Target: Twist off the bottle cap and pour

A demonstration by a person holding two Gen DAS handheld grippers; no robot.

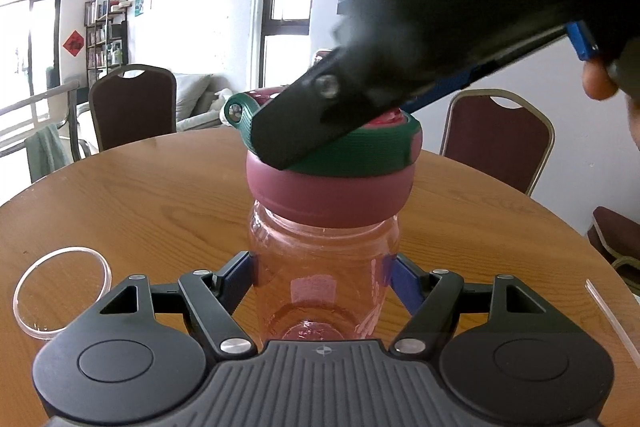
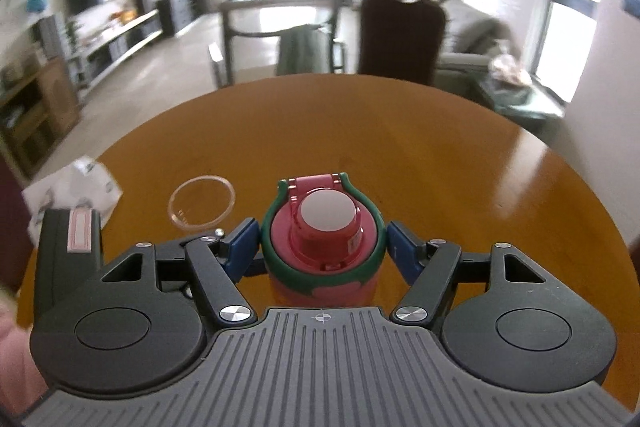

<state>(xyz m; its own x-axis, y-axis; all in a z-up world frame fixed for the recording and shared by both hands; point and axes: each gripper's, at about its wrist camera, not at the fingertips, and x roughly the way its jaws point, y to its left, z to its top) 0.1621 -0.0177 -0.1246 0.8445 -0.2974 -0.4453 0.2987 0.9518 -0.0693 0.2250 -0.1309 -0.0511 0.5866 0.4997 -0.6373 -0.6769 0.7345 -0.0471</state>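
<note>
left gripper (image 1: 323, 277) clamped on bottle (image 1: 323, 267) body, right gripper (image 2: 322, 247) around its cap (image 2: 323, 227)

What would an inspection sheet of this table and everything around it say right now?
Surface: round wooden table, bare wood showing.
Job's things: pink bottle upright, pink-and-green cap still on; clear glass standing to one side of it.
Clutter: clear strip at the table's edge; white packet beyond the rim.
Grippers: left gripper clamps the bottle body; right gripper clamps the cap from above.
Cables: nothing seen.
Surroundings: dark red chairs, bookshelf, sofa, windows.
</note>
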